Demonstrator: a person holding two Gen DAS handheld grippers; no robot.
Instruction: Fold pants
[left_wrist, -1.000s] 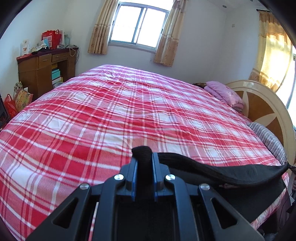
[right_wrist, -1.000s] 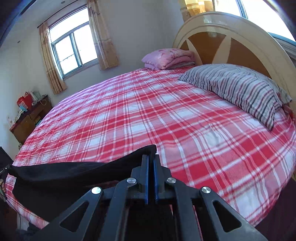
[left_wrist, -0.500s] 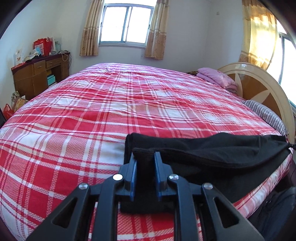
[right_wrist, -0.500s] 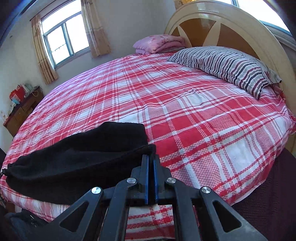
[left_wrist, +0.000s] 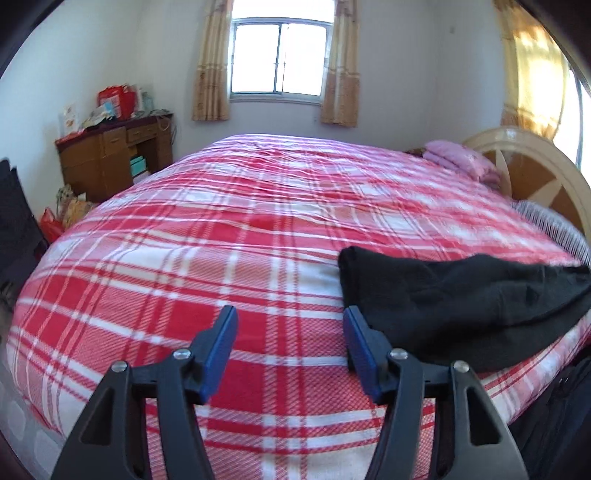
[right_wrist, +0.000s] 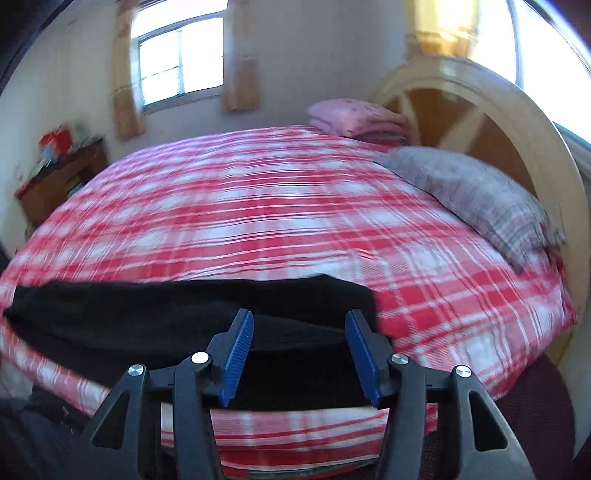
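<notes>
Black pants (left_wrist: 454, 299) lie folded flat near the front edge of the red plaid bed (left_wrist: 229, 240). In the left wrist view they rest to the right of my left gripper (left_wrist: 290, 319), whose jaws are opening over bare plaid with nothing between them. In the right wrist view the pants (right_wrist: 155, 314) stretch left across the bed's front edge (right_wrist: 461, 295). My right gripper (right_wrist: 299, 323) hovers just in front of the pants' right end, its jaws opening, the blue pads (right_wrist: 236, 350) apart and pressing on nothing.
A striped grey pillow (right_wrist: 476, 195) and a folded pink blanket (right_wrist: 354, 118) lie by the round headboard (right_wrist: 517, 122). A cluttered wooden desk (left_wrist: 110, 158) stands at the far left wall, with bags (left_wrist: 66, 214) on the floor beside it.
Both grippers let go of the pants and opened. The pants dropped flat onto the bed. The left gripper shifted left off the cloth; the right one pulled back.
</notes>
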